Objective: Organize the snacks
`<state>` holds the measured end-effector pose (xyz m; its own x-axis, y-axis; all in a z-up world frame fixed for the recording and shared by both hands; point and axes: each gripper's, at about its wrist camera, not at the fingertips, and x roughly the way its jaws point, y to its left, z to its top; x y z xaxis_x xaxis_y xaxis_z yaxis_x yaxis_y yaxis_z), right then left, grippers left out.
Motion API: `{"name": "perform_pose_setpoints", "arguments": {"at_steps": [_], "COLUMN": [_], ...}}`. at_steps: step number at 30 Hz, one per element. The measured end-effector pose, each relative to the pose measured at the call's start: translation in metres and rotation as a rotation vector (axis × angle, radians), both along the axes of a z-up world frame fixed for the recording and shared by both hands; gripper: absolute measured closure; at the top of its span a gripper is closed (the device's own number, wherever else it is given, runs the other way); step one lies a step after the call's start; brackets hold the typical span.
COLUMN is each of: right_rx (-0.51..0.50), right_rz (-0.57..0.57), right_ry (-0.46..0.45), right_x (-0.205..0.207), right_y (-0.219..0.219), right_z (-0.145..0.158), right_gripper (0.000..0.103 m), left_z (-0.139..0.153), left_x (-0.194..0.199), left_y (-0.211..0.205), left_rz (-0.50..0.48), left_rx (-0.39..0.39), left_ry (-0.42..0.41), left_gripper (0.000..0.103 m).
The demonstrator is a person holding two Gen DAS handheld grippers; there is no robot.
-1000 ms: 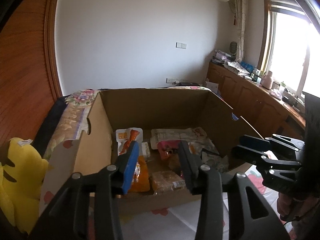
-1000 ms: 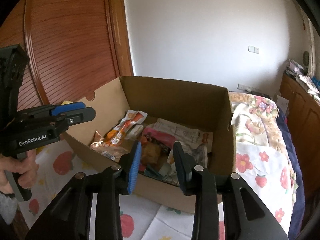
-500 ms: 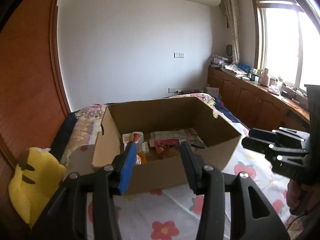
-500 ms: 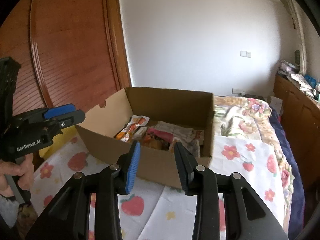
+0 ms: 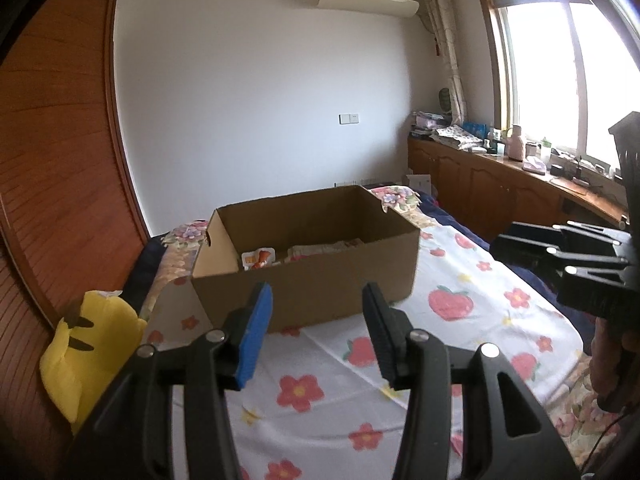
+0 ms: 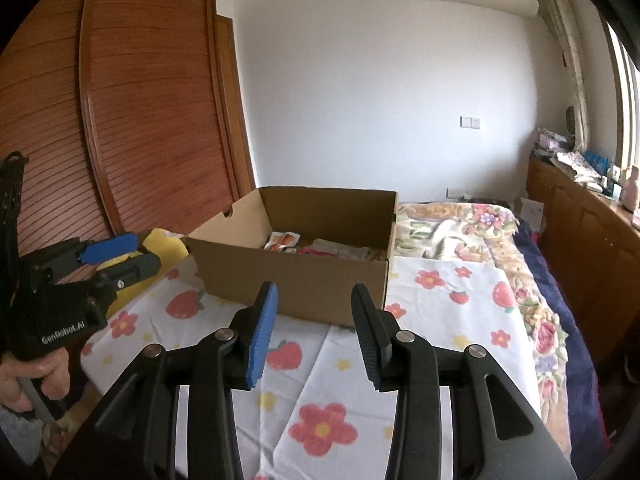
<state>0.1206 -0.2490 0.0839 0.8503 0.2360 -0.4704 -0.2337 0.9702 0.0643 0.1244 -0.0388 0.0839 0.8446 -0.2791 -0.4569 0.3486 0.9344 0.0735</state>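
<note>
An open cardboard box [image 5: 340,272] [image 6: 300,280] stands on the bed with snacks inside: an orange-and-white pouch [image 5: 258,258] [image 6: 282,240] and several other packets [image 5: 320,248] [image 6: 340,250], mostly hidden by its front wall. My left gripper [image 5: 316,292] [image 6: 146,252] hovers over the sheet well short of the box. Its jaws are opening, with nothing between them. My right gripper [image 6: 315,292] [image 5: 505,242] is level with it on the right, also back from the box. Its jaws are opening too, with nothing between them.
A flower-and-strawberry sheet [image 5: 460,300] covers the bed. A yellow plush toy [image 5: 88,340] [image 6: 160,240] lies left of the box beside the wooden wardrobe [image 6: 120,120]. Cluttered wooden cabinets [image 5: 500,184] run under the window on the right. A hand [image 6: 36,376] grips the left tool.
Both grippers have drawn back from just over the box and risen a little, so the box now looks smaller and farther off. Both pairs of jaws stand slightly wider.
</note>
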Motion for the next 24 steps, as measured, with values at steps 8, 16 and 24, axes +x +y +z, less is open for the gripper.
{"name": "perform_pose_setpoints", "arguments": {"at_steps": [8, 16, 24], "right_rx": [-0.02, -0.007, -0.041], "right_rz": [-0.019, -0.029, -0.083], "right_ry": [-0.024, -0.027, -0.06], "right_x": [-0.048, -0.085, -0.107], "right_y": [0.003, 0.01, 0.016], "right_z": [-0.007, -0.02, -0.029], "right_gripper": [0.063, 0.062, 0.051], "left_z": [-0.008, -0.022, -0.036], "left_x": [-0.044, -0.081, -0.098], "left_y": [0.001, 0.006, 0.013], "left_rz": [0.026, 0.054, 0.127], "left_rx": [-0.031, -0.053, -0.018], "left_ry": [-0.001, 0.003, -0.043], "left_gripper": [0.056, 0.055, 0.048]}}
